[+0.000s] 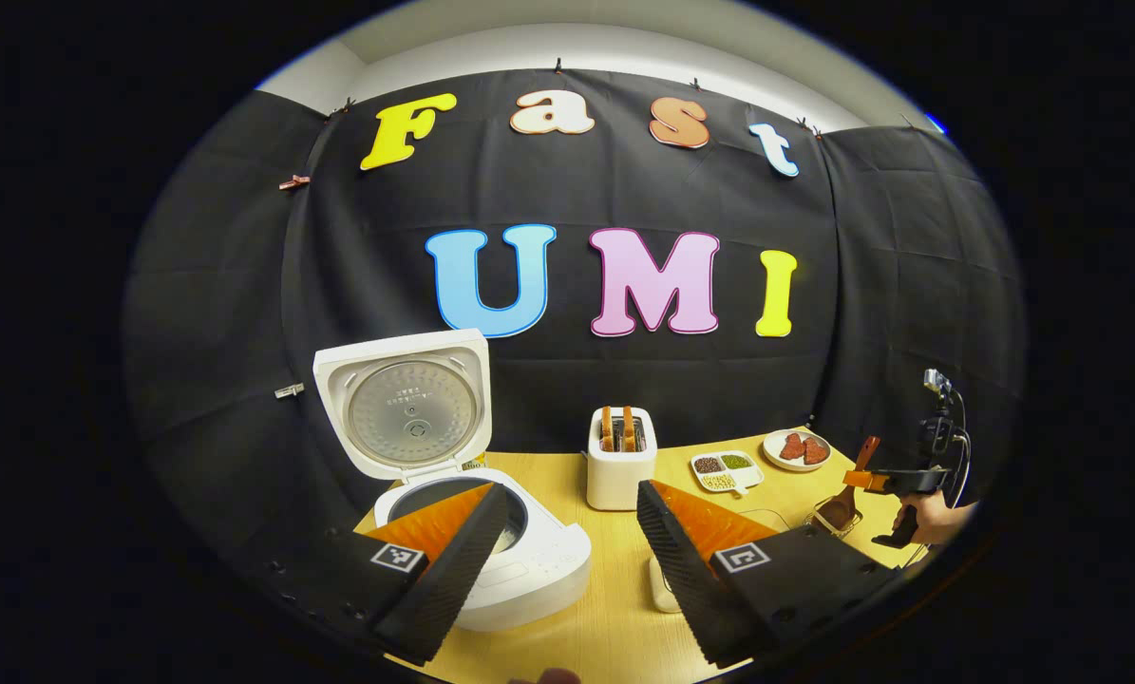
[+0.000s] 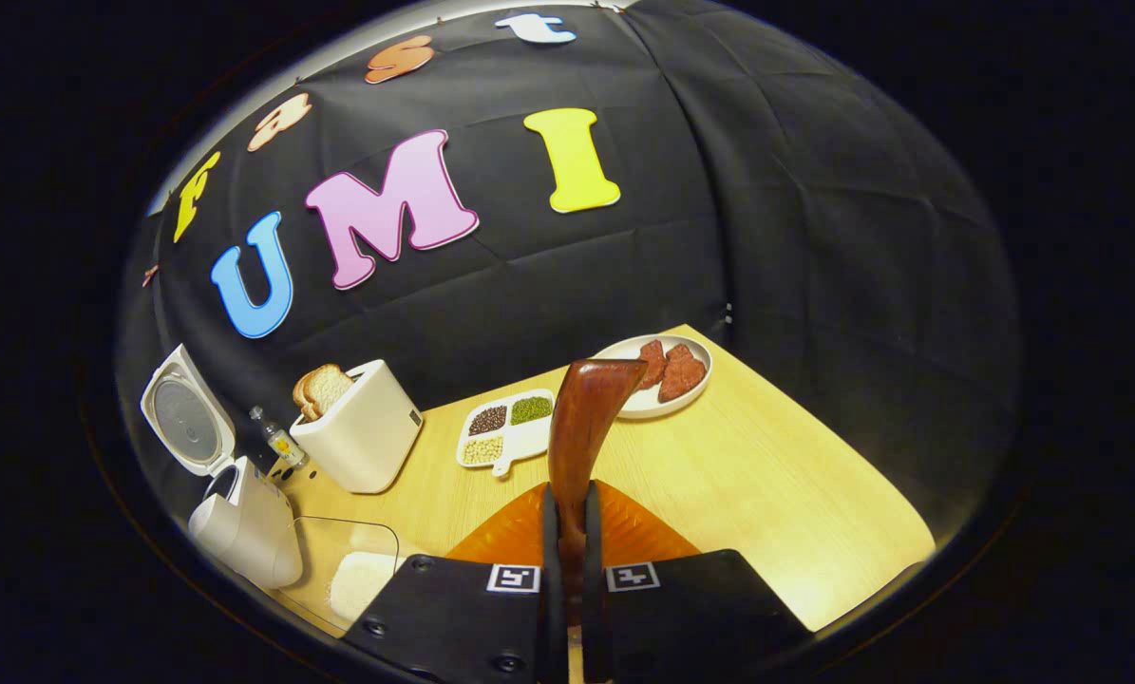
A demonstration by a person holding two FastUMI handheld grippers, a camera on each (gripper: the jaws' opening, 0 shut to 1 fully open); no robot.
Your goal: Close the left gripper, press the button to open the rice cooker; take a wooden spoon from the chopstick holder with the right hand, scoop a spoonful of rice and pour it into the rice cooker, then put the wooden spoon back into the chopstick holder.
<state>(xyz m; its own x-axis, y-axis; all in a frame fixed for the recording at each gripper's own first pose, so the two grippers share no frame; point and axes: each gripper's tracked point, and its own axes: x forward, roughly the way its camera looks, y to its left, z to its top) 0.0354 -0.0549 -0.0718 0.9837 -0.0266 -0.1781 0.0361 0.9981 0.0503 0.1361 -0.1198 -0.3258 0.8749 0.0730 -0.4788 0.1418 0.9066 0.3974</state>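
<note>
Left gripper view: left tool (image 1: 567,532) sat at the bottom of the frame, its two fingers (image 1: 444,570) spread wide apart with nothing between them. Behind the left finger, at lower left, stood the rice cooker (image 1: 520,560), its lid (image 1: 406,404) swung up and upright, the inner pot visible as a dark round opening. A white toaster (image 1: 621,461) with two slices in its slots stood at centre on the desk (image 1: 614,627). To its right lay a divided tray of beans (image 1: 726,468), and beyond that a plate (image 1: 796,448) carrying reddish pieces. At the right edge of the frame a hand (image 1: 937,521) held the right tool (image 1: 861,480), which gripped the wooden spoon (image 1: 857,484); the spoon bowl pointed down over a clear container (image 1: 838,516). Whether the spoon touched the container could not be told.

Right gripper view: right tool (image 2: 567,551) at bottom centre, fingers closed tight on the wooden spoon's (image 2: 581,427) handle, which rose up the middle of the frame. Desk (image 2: 766,494) filled the lower right. Plate (image 2: 667,375) lay just behind the handle's end, bean tray (image 2: 510,427) to its left, toaster (image 2: 358,432) further left. Rice cooker (image 2: 244,522) at lower left, lid (image 2: 187,413) raised. A small bottle (image 2: 277,439) stood between cooker and toaster. A clear container holding rice (image 2: 358,579) lay at lower left, just beside the cooker.
</note>
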